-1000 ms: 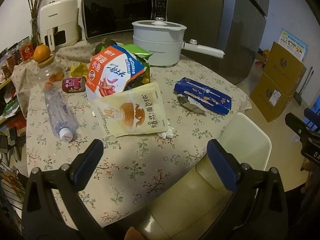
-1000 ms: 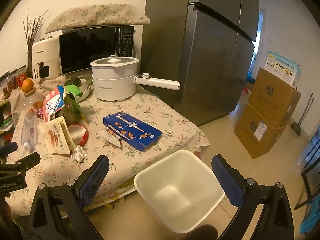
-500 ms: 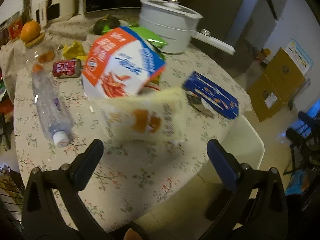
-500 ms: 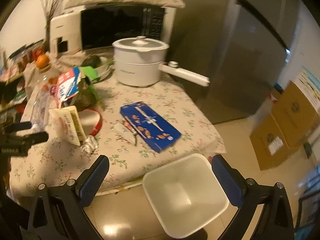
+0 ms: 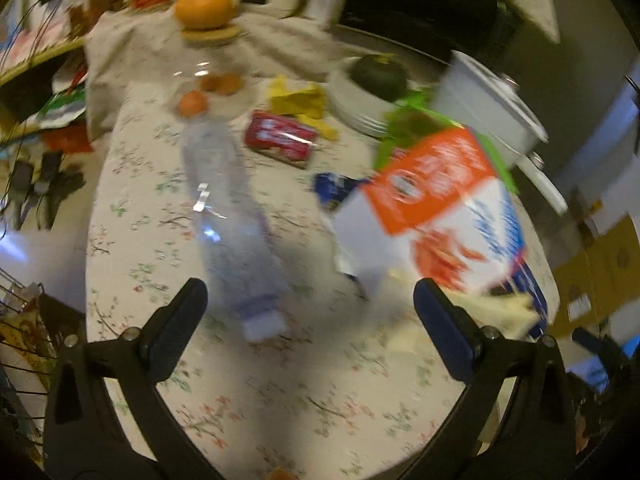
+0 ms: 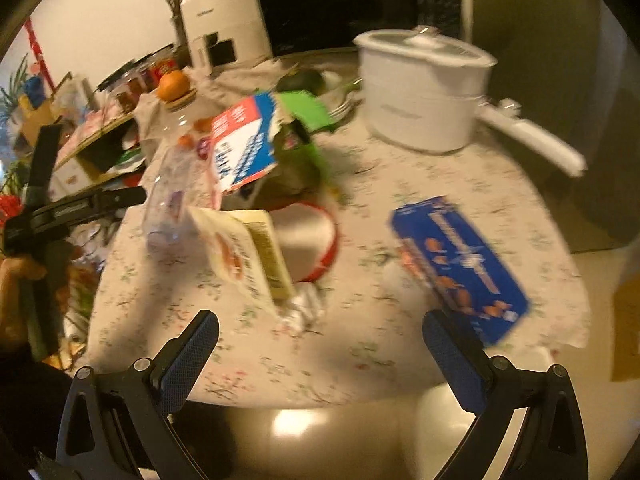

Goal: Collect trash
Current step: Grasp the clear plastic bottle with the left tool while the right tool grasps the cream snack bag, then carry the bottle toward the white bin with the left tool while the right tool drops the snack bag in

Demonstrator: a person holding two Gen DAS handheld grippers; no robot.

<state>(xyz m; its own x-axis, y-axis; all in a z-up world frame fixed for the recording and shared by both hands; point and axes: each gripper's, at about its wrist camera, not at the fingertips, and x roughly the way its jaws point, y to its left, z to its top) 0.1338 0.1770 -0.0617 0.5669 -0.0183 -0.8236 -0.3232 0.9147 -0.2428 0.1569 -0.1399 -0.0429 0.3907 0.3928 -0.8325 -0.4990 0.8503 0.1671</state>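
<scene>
Both views are motion-blurred. Trash lies on the floral tablecloth (image 5: 280,384). A clear plastic bottle (image 5: 232,232) lies just ahead of my open, empty left gripper (image 5: 310,320). An orange-and-white snack bag (image 5: 436,208) stands to its right; a red can (image 5: 280,140) and a yellow wrapper (image 5: 300,100) lie behind. My right gripper (image 6: 320,352) is open and empty at the table's front edge. Ahead of it are a cream snack pouch (image 6: 248,256), a crumpled tissue (image 6: 304,308), a red-rimmed lid (image 6: 316,236) and a blue box (image 6: 460,264).
A white pot (image 6: 424,88) with a long handle stands at the back right, with a microwave (image 6: 332,4) and a white appliance (image 6: 220,24) behind. An orange (image 5: 206,4) sits on a jar at the back left. Cluttered shelves (image 6: 80,128) flank the table's left side.
Both grippers have swung left and closer over the table. The white bin has left both views. The bottle now lies straight ahead of the left gripper. Both stay open.
</scene>
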